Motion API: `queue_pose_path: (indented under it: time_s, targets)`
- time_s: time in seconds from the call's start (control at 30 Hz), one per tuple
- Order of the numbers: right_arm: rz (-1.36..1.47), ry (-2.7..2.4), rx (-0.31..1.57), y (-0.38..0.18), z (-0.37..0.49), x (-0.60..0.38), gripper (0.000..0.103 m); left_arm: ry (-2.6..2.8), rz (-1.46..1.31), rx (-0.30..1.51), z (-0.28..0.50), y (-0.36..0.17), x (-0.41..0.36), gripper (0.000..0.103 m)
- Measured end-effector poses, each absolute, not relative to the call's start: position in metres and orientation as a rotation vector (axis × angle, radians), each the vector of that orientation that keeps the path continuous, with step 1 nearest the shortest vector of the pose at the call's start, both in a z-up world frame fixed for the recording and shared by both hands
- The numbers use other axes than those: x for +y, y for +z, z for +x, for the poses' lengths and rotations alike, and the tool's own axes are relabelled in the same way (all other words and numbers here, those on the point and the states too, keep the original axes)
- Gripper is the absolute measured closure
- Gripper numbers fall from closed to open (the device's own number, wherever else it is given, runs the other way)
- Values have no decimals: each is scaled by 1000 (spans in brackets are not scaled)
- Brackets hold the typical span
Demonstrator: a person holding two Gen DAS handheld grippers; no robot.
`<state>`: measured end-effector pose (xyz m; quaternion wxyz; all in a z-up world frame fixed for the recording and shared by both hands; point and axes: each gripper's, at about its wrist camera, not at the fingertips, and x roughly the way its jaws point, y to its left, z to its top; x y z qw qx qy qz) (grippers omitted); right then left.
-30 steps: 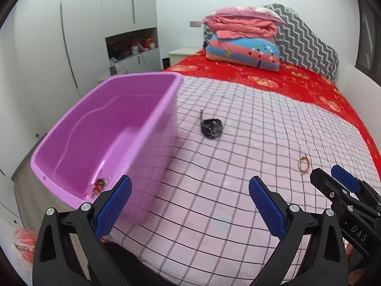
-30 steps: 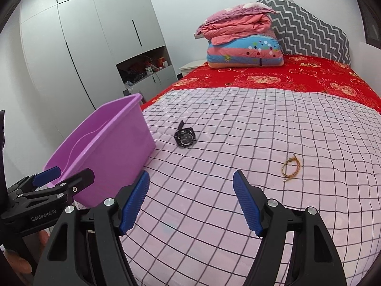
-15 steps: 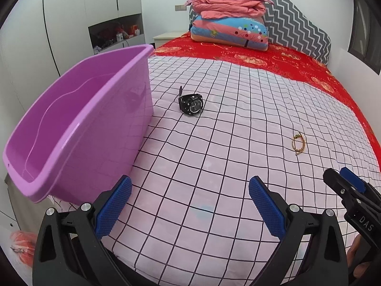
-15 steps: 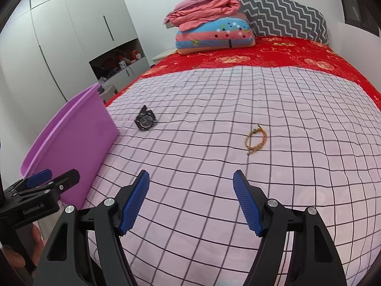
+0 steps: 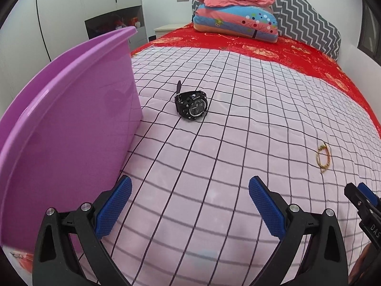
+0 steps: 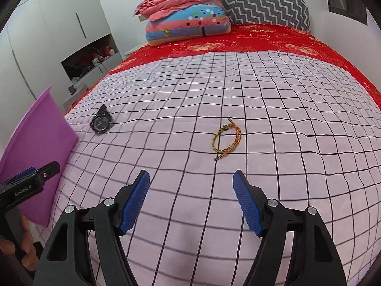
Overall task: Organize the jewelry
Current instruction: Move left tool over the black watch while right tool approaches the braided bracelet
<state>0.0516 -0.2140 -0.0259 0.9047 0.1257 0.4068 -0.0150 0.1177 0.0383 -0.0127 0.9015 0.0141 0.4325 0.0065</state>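
Observation:
A black wristwatch (image 5: 192, 106) lies on the pink checked bedspread, just right of the purple plastic tub (image 5: 71, 124). A gold braided bracelet (image 5: 323, 158) lies further right. My left gripper (image 5: 189, 199) is open and empty, low over the bed, short of the watch. In the right wrist view the bracelet (image 6: 226, 141) lies just ahead of my right gripper (image 6: 191, 196), which is open and empty. The watch (image 6: 102, 122) and the tub (image 6: 35, 157) show at the left there.
A stack of folded quilts (image 5: 234, 9) and a grey zigzag pillow (image 5: 307, 16) sit at the head of the bed on a red sheet (image 5: 285, 50). White wardrobes (image 6: 47, 38) with an open niche stand left of the bed.
Both grippers have moved forward and lower over the bed. The left one has come away from above the tub toward the watch; the right one has closed in on the bracelet.

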Motion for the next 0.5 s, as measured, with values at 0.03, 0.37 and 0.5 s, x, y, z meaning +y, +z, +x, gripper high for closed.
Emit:
queue_pose_path:
  time_s: [0.03, 0.37, 0.5]
  targets:
    - [267, -38, 843, -30, 58, -216, 34, 17, 32, 897, 126, -16, 38, 6]
    - [267, -108, 874, -65, 107, -227, 34, 19, 66, 893, 206, -55, 26, 6]
    - [246, -136, 880, -75, 122, -231, 34, 18, 78, 889, 227, -66, 21, 6]
